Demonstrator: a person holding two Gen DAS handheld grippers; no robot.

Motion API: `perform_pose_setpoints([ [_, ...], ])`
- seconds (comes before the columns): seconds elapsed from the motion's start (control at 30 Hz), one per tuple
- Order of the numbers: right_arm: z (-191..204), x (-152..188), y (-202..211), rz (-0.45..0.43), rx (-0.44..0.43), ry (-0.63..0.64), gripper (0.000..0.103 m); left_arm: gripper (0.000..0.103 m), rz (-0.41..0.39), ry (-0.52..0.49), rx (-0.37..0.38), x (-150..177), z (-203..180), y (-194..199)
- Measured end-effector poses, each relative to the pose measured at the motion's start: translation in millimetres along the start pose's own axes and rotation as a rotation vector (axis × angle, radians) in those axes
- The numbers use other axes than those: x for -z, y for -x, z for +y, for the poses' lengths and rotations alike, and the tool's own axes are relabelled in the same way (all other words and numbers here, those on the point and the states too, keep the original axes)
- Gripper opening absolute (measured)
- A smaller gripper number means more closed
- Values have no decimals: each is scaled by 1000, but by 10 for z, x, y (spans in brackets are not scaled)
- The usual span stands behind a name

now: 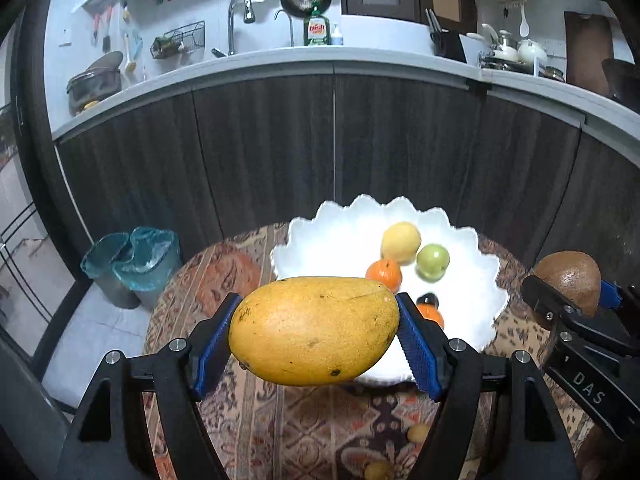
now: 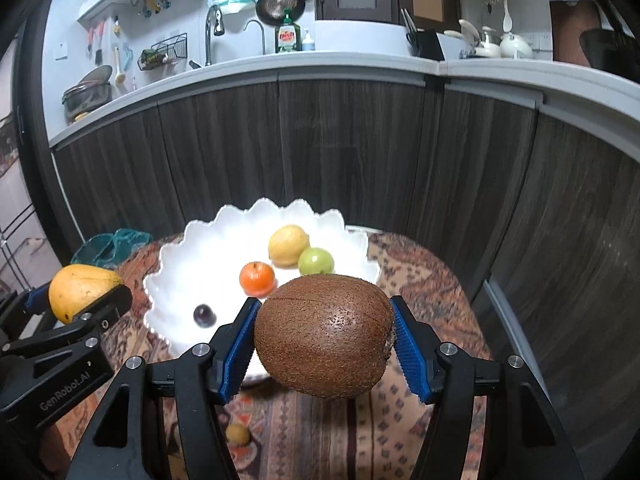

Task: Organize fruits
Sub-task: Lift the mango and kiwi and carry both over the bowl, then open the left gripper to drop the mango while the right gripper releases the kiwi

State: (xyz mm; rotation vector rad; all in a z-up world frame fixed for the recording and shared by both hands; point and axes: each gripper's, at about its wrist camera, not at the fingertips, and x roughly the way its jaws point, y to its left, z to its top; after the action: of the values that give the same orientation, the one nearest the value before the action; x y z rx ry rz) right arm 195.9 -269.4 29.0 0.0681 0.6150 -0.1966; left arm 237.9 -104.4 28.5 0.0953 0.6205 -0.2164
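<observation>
My left gripper (image 1: pixel 316 332) is shut on a yellow mango (image 1: pixel 314 330), held in the air in front of a white scalloped bowl (image 1: pixel 304 236). My right gripper (image 2: pixel 324 340) is shut on a brown kiwi (image 2: pixel 324 336), also lifted in front of the bowl (image 2: pixel 180 256). Inside the bowl lie a yellow lemon (image 2: pixel 288 245), a green apple (image 2: pixel 316 261), an orange tangerine (image 2: pixel 257 278) and a dark grape (image 2: pixel 204 315). From the left wrist view the kiwi (image 1: pixel 570 280) shows at far right. From the right wrist view the mango (image 2: pixel 82 290) shows at far left.
The bowl stands on a round table with a patterned cloth (image 1: pixel 304 428). Small yellow fruits (image 1: pixel 418 434) (image 2: pixel 239 435) lie on the cloth near me. Dark cabinet doors (image 1: pixel 332 136) under a kitchen counter stand behind. Two bins with teal liners (image 1: pixel 132 264) sit on the floor at left.
</observation>
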Motion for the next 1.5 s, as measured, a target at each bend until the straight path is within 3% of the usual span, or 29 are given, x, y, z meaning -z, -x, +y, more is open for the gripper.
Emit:
perform_pose_setpoints([
  [0.17, -1, -116, -134, -29, 6, 5, 64, 75, -27, -15, 6, -102, -17, -101],
  [0.5, 30, -255, -554, -7, 8, 40, 64, 75, -10, -52, 40, -219, -79, -602],
  [1.07, 56, -191, -1155, 93, -1, 40, 64, 75, 123, -53, 48, -165, -93, -1212],
  [1.13, 50, -203, -1128, 80, 12, 40, 65, 81, 114, -56, 35, -155, -85, -1191],
  [1.17, 52, -219, -1094, 64, 28, 48, 68, 92, 101, -60, 16, -161, -84, -1163],
  [1.27, 83, -273, -982, 17, 80, 74, 88, 98, 65, -53, -15, -204, -45, -1057],
  [1.5, 66, -363, -731, -25, 124, 56, 93, 103, -9, -59, -73, -295, 10, -716],
])
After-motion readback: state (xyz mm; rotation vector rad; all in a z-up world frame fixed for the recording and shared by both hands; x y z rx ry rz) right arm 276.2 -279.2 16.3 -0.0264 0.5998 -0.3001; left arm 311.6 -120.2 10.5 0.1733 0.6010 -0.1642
